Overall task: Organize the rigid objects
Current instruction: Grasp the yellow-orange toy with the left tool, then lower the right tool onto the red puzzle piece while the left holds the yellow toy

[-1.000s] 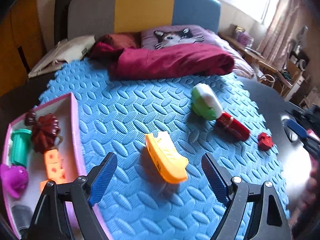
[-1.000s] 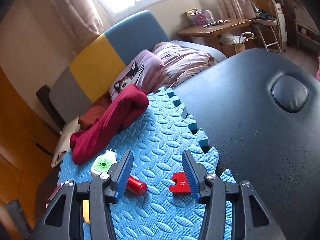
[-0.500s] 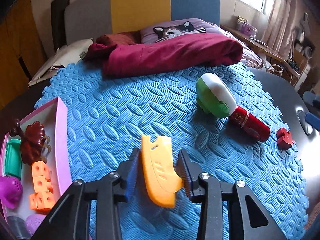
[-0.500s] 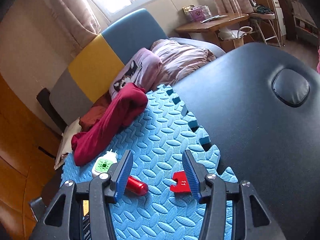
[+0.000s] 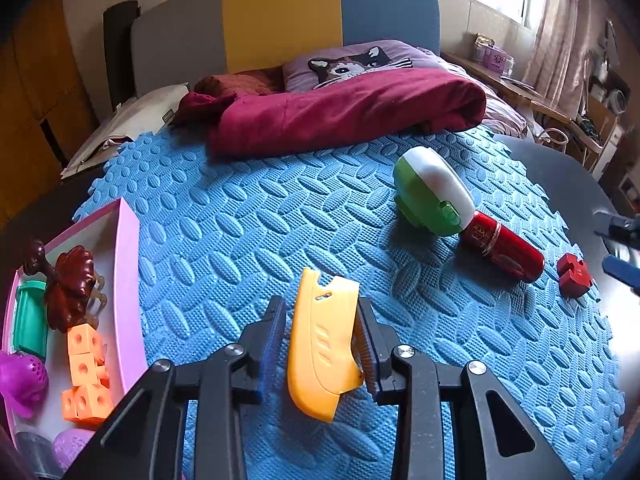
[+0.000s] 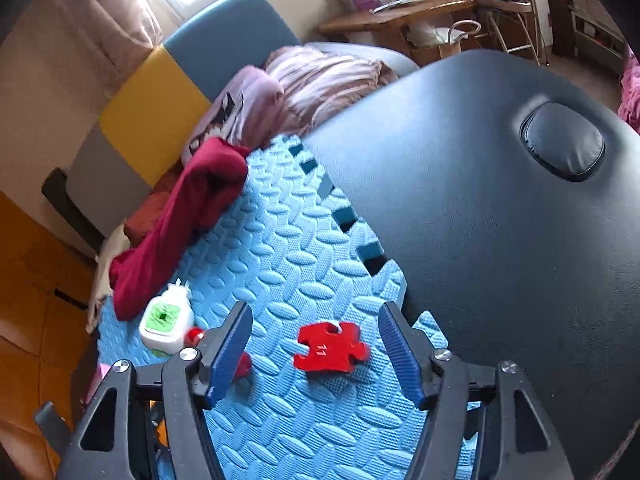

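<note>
L hand-held gripper (image 5: 320, 344) (closing) round yellow toy (image 5: 322, 344)

Cut off at the left wrist view's left and lower edges: pink tray (image 5: 129, 240), purple strainer toy (image 5: 20, 380). Half hidden behind a right gripper finger (image 6: 230, 346): red cylinder (image 6: 242, 364). Blurred at the left view's right edge: right gripper (image 5: 618, 248). Hidden under maroon blanket (image 5: 340, 114): cat pillow's (image 5: 352, 65) lower part.

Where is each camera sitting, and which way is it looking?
Left wrist: sits on the left gripper, looking down over the blue mat toward the bed; its fingers clamp the yellow toy.
Right wrist: sits on the right gripper, looking down at the red puzzle piece; jaws opening around it, not touching.
Shared: mat, green-white plug, puzzle piece.
</note>
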Available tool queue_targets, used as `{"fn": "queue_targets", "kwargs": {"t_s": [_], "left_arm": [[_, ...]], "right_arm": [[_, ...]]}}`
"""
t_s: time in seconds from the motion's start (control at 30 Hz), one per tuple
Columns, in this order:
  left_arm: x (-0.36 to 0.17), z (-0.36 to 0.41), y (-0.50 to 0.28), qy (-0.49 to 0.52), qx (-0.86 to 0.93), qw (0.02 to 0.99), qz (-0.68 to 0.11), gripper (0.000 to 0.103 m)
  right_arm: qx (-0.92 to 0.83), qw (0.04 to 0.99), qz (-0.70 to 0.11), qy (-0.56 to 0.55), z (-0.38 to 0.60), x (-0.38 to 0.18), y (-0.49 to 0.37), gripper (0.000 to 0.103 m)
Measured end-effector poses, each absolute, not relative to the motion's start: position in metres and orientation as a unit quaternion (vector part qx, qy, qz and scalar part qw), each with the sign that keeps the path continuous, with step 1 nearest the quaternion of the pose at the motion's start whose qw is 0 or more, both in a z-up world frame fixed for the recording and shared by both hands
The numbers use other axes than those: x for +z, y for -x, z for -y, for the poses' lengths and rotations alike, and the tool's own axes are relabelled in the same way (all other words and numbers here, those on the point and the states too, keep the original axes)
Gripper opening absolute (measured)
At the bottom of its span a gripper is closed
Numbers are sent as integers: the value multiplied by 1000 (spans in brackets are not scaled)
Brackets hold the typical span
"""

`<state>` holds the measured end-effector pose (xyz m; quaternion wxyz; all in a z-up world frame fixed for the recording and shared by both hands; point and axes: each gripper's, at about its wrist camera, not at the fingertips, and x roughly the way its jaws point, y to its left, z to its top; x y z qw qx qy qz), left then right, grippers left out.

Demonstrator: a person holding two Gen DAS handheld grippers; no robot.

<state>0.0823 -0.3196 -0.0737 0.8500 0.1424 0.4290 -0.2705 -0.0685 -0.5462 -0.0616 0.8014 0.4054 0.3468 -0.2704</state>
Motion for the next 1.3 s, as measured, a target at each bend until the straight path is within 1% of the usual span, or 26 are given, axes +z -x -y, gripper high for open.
{"fn": "queue_targets", "kwargs": {"t_s": [0.63,0.67,0.7,0.73,0.97,1.0,1.2,1.27,1.3], "left_arm": [[-73,320,-83,-139,-270,850,-430,35],[-73,320,-83,-138,-270,850,-430,35],[-73,320,-83,-137,-270,850,-431,35],[-72,320,-83,-137,-270,850,-431,35],[-73,319,-84,-136,-271,850,-431,35],[-73,320,-83,-137,-271,850,-431,35],[-73,321,-82,-139,-270,851,-429,35],[-73,321,-82,-138,-273,850,-429,30],[-73,321,-81,-140,-275,850,-428,30]], "right_arm": [[-279,799,-425,-321,532,-79,42,67],[-278,798,-437,-309,530,-82,39,65],[-283,798,-451,-283,526,-83,35,50],[-290,802,-457,-253,520,-81,32,50],[-264,812,-479,-205,502,-85,19,50],[-264,813,-479,-202,501,-85,18,52],[-267,818,-470,-196,499,-86,21,52],[-267,821,-468,-187,496,-86,21,50],[-266,823,-467,-183,495,-86,21,50]]}}
